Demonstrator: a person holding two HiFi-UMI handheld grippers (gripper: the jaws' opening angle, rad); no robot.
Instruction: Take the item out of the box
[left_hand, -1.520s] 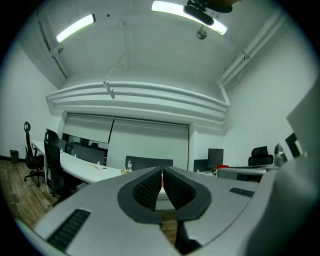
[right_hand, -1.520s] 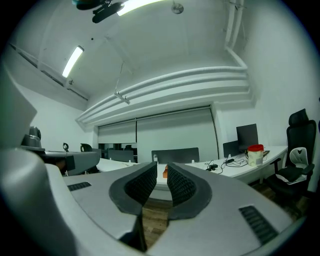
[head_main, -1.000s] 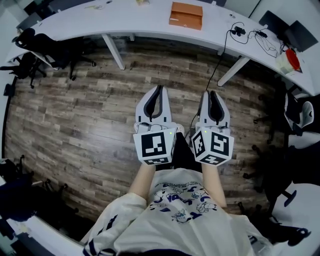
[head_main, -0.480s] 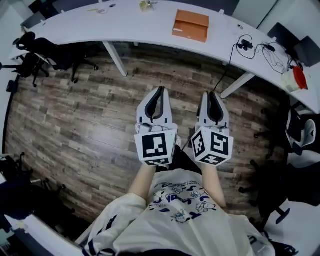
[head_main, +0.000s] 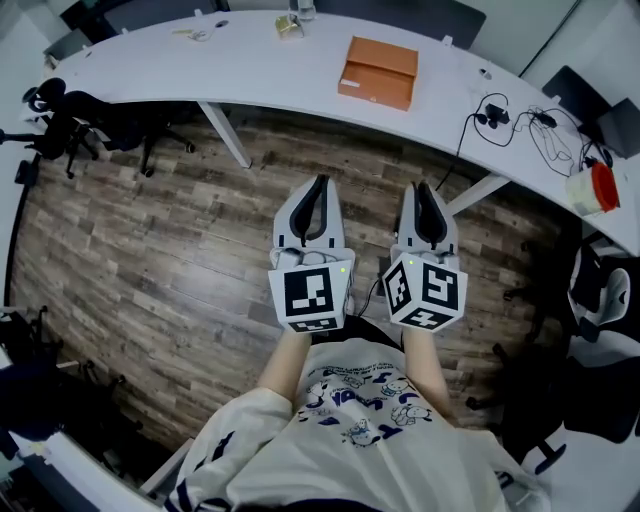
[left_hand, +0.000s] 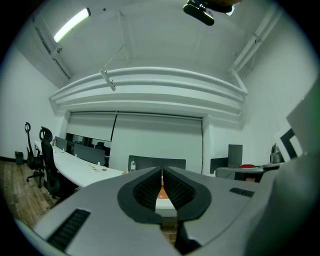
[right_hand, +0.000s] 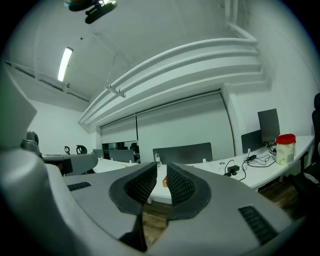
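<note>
Orange box (head_main: 378, 72) on white desk (head_main: 250, 62), cables (head_main: 492, 115) right, chairs (head_main: 95, 112) left

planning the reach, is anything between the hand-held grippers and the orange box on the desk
Nothing visible blocks it: open wood floor lies between the left hand-held gripper, the right hand-held gripper and the orange box on the white desk.

The box (head_main: 378, 72) looks matt cardboard, the table (head_main: 200, 62) smooth.
</note>
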